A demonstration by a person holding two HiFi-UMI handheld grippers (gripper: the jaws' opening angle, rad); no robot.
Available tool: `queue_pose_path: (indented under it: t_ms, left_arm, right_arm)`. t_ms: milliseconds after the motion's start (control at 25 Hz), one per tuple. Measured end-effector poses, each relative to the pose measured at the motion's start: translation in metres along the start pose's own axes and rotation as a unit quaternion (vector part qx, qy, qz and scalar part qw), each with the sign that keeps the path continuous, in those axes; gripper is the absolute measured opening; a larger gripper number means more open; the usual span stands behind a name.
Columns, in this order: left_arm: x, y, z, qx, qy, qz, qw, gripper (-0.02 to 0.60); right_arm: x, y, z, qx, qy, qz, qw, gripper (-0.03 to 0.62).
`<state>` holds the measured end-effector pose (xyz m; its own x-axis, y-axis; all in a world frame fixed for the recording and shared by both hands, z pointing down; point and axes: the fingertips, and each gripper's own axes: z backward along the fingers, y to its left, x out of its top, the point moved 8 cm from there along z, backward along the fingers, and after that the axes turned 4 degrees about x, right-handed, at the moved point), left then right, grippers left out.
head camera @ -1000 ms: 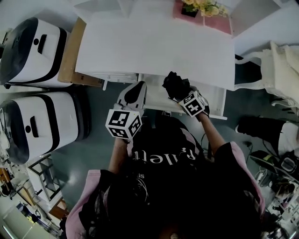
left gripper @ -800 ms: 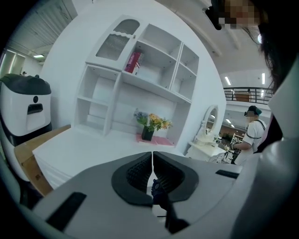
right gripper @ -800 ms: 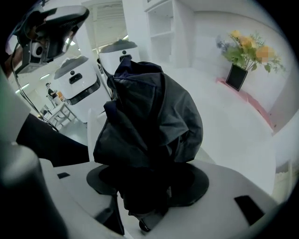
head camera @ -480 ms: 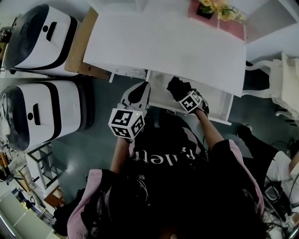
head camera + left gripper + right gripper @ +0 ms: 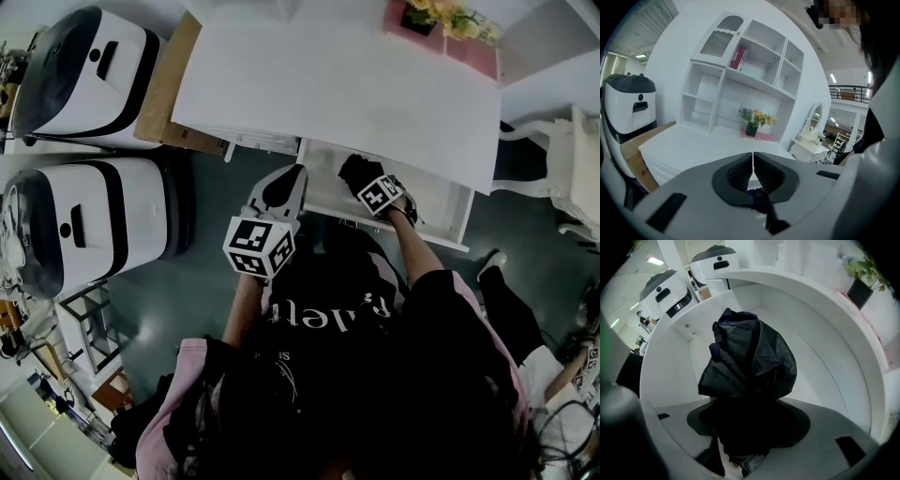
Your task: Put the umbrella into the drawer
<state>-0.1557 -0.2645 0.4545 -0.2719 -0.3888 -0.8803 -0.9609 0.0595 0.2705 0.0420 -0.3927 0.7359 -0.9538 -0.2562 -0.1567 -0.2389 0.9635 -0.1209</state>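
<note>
A folded black umbrella (image 5: 750,357) fills the right gripper view, its bundled fabric bulging out past the jaws. My right gripper (image 5: 750,420) is shut on the umbrella (image 5: 354,173) and holds it over the open white drawer (image 5: 825,371), under the desk's front edge. In the head view the drawer (image 5: 442,212) is pulled out toward the person. My left gripper (image 5: 284,184) hovers left of the drawer, apart from the umbrella. Seen in its own view, the left gripper (image 5: 753,165) is shut, pads touching, with a small dark scrap behind them that I cannot identify.
A white desk top (image 5: 337,94) spans the upper middle, with a vase of flowers (image 5: 441,14) at its back. Two white-and-black machines (image 5: 80,66) (image 5: 94,234) and a cardboard box (image 5: 161,89) stand at the left. White furniture (image 5: 574,159) is at the right.
The right gripper has carried the umbrella a little farther over the open drawer. The left gripper has stayed shut beside it, barely moving.
</note>
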Motion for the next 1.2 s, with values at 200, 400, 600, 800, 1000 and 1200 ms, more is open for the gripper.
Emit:
queue_pose_path:
  t_ms: [200,400,600,800,1000,1200]
  left_arm:
    - [-0.001,-0.001,-0.004,-0.008,0.006,-0.001,1.0,0.02]
    - [-0.003,-0.003,-0.005,-0.016,0.008,-0.003,0.9998,0.02]
    - [-0.001,-0.002,0.0,-0.023,0.006,-0.009,0.9997,0.02]
    - [-0.002,0.001,0.005,-0.033,0.005,-0.013,0.9994,0.021]
    - [-0.002,0.004,0.008,-0.052,0.004,-0.017,0.9985,0.02]
    - [-0.001,0.006,0.014,-0.074,0.003,-0.024,0.997,0.02]
  right_arm:
    - [-0.001,-0.005,-0.002,0.011,-0.01,-0.014,1.0,0.278]
    - [-0.007,-0.011,-0.002,0.017,-0.003,-0.047,0.999,0.278]
    - [-0.004,-0.01,0.002,0.001,-0.004,-0.059,0.998,0.282]
    - [-0.01,-0.004,0.024,-0.025,-0.048,-0.115,0.992,0.282]
    - [-0.02,0.009,0.054,-0.043,-0.106,-0.165,0.98,0.281]
    - [-0.014,0.035,0.092,-0.019,-0.206,-0.195,0.959,0.281]
